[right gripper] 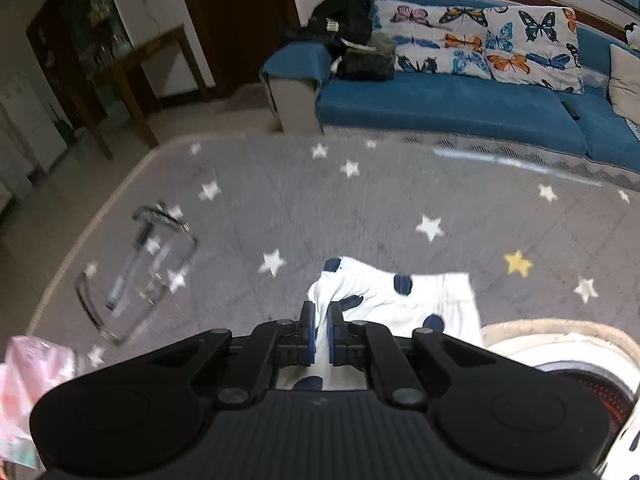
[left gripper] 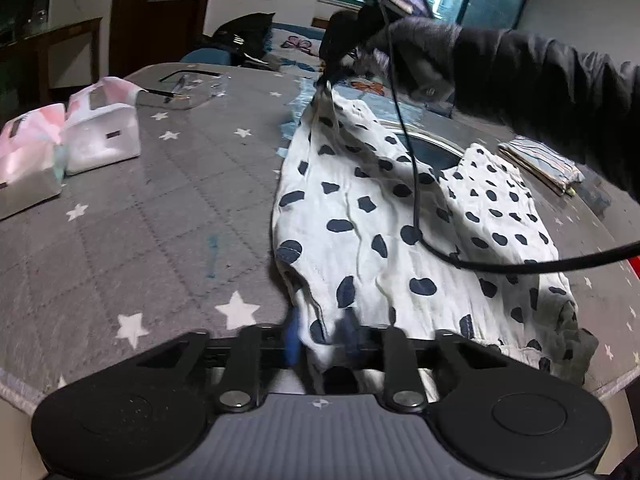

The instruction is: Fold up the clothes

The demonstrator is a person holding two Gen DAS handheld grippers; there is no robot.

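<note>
A white garment with dark blue spots (left gripper: pixel 384 224) lies spread on the grey star-patterned table cover (left gripper: pixel 152 216). My left gripper (left gripper: pixel 320 336) is shut on the garment's near corner, with cloth bunched between its blue pads. At the far end, my right gripper (left gripper: pixel 330 76), held by a black-gloved hand (left gripper: pixel 416 52), pinches the opposite corner and lifts it off the table. In the right wrist view the right gripper (right gripper: pixel 321 330) is shut on a fold of the spotted garment (right gripper: pixel 400 296), which hangs down from its blue pads (right gripper: pixel 307 332).
Two pink-and-white tissue packs (left gripper: pixel 60 144) sit at the left of the table. A clear plastic tray (right gripper: pixel 136 276) with pens lies beyond them. A folded striped cloth (left gripper: pixel 540 166) rests at the right. A black cable (left gripper: pixel 500 266) trails across the garment. A blue sofa (right gripper: pixel 460 108) stands behind the table.
</note>
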